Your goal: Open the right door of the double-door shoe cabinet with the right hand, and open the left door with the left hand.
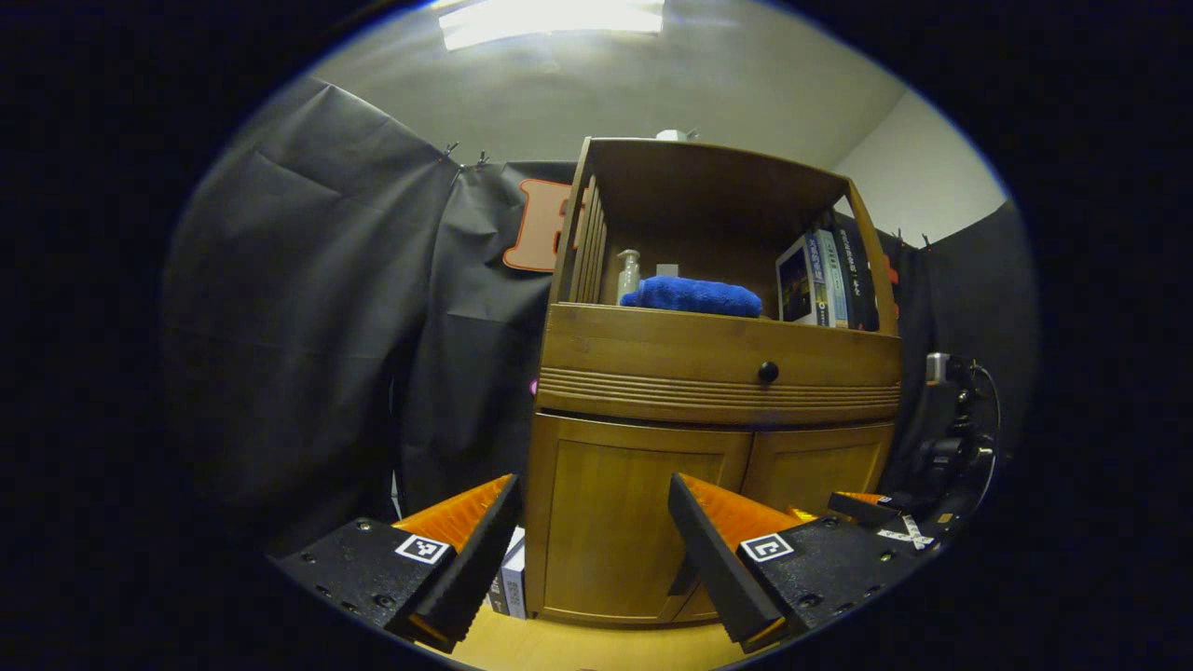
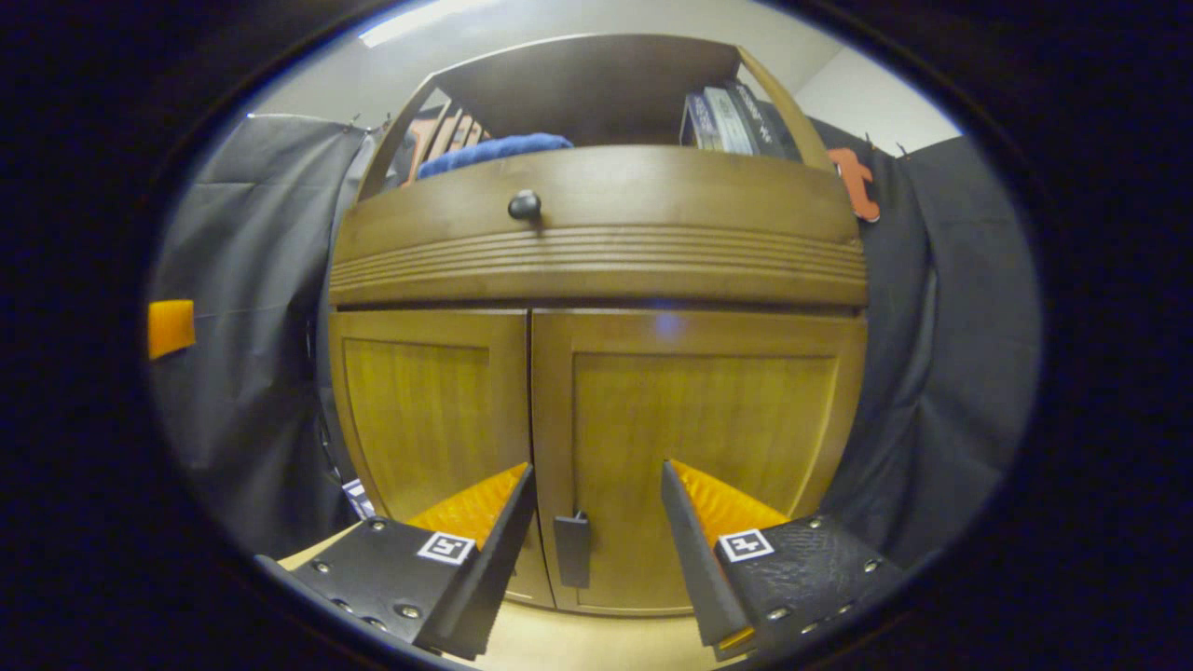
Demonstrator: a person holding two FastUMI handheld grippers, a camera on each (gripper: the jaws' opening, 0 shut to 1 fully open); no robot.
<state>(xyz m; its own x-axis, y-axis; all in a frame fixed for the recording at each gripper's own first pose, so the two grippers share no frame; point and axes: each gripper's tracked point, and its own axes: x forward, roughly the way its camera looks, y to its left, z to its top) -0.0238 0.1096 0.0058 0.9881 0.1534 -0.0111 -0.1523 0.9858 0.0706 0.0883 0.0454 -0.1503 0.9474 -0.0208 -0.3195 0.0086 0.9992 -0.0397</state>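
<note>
The wooden shoe cabinet (image 1: 708,363) stands ahead with both lower doors shut. In the left gripper view, my left gripper (image 1: 595,485) is open, and the left door (image 1: 624,522) shows between its fingers, a short way off. The right door (image 1: 815,466) is beside it, with the other gripper (image 1: 867,508) low in front of it. In the right gripper view, my right gripper (image 2: 596,471) is open and close to the right door (image 2: 699,401). That door's dark handle (image 2: 571,550) sits by the middle seam, between the fingers, ungripped. The left door (image 2: 424,410) is shut.
Above the doors is a drawer with a black knob (image 1: 767,372). The open shelf holds a blue cloth (image 1: 694,296), a bottle (image 1: 629,273) and books (image 1: 825,280). Boxes (image 1: 511,582) stand on the floor left of the cabinet. A dark stand (image 1: 951,438) is at its right.
</note>
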